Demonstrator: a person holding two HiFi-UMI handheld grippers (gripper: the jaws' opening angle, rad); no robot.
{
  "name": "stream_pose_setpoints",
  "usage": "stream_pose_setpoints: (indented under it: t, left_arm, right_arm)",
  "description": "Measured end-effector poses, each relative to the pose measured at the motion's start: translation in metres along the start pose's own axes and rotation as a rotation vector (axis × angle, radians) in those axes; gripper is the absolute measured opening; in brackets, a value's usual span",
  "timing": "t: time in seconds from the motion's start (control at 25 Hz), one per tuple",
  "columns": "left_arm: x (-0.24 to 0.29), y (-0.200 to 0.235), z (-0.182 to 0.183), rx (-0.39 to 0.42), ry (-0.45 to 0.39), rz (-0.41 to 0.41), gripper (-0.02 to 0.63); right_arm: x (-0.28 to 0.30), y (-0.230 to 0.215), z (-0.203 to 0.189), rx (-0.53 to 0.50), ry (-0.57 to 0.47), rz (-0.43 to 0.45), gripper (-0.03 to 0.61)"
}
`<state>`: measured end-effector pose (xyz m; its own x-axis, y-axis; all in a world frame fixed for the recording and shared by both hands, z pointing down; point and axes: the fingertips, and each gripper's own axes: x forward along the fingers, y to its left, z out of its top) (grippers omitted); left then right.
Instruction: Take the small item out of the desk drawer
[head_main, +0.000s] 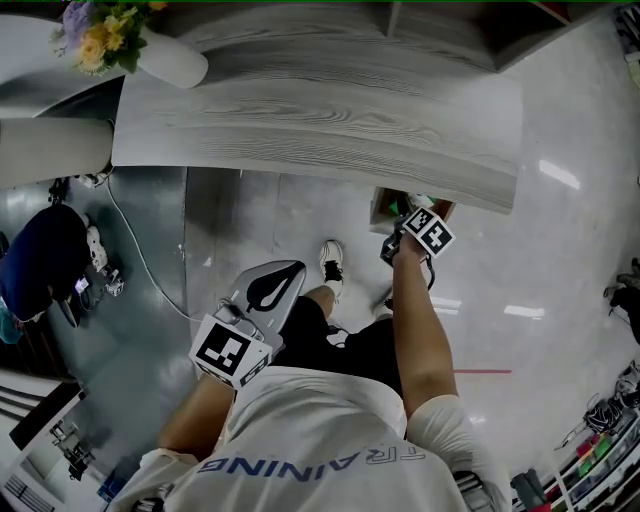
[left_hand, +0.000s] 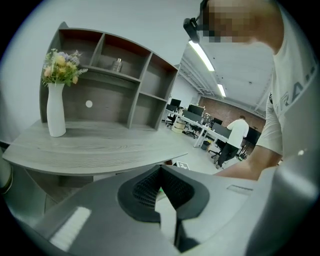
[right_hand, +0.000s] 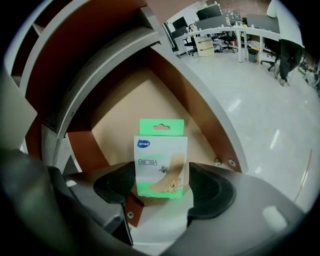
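1. The plaster box (right_hand: 161, 160) is standing upright inside the open drawer (right_hand: 130, 105) under the edge of the desk (head_main: 320, 120), with its printed face toward the camera and its long axis pointing up
2. The right gripper (right_hand: 161, 192) is reaching into the drawer with its jaws spread wide, one pad sitting just beside each narrow side of the box; no squeeze is showing yet, so it is holding nothing
3. The left gripper (left_hand: 159, 186) is hanging by the person's thigh, well apart from the drawer, with its jaws pressed together on nothing
4. The box is sitting straight ahead between the right jaws, so by my judgement the lift is hinging on closing squarely across its width without tipping it
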<state>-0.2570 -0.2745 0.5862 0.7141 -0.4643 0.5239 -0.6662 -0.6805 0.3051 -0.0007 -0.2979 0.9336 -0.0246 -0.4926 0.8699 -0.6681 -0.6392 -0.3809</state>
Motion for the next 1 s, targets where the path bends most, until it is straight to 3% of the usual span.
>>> stream_pose_setpoints:
  t: [0.44,0.72,1.0]
  left_arm:
    - [-0.004,-0.015,0.003,0.008,-0.002,0.022,0.003]
    - [-0.001,-0.052,0.041,0.043,-0.077,-0.023,0.003]
    - [-0.005,-0.107,0.094,0.123,-0.189,-0.036,0.003]
  right_arm:
    - [-0.024,0.006,-0.002,-0.068,0.007,0.056,0.321]
    - [-0.113,0.031,0.004,-0.154,-0.051,0.228,0.321]
    - [-0.241,0.062,0.043,-0.359,-0.172,0.428,0.321]
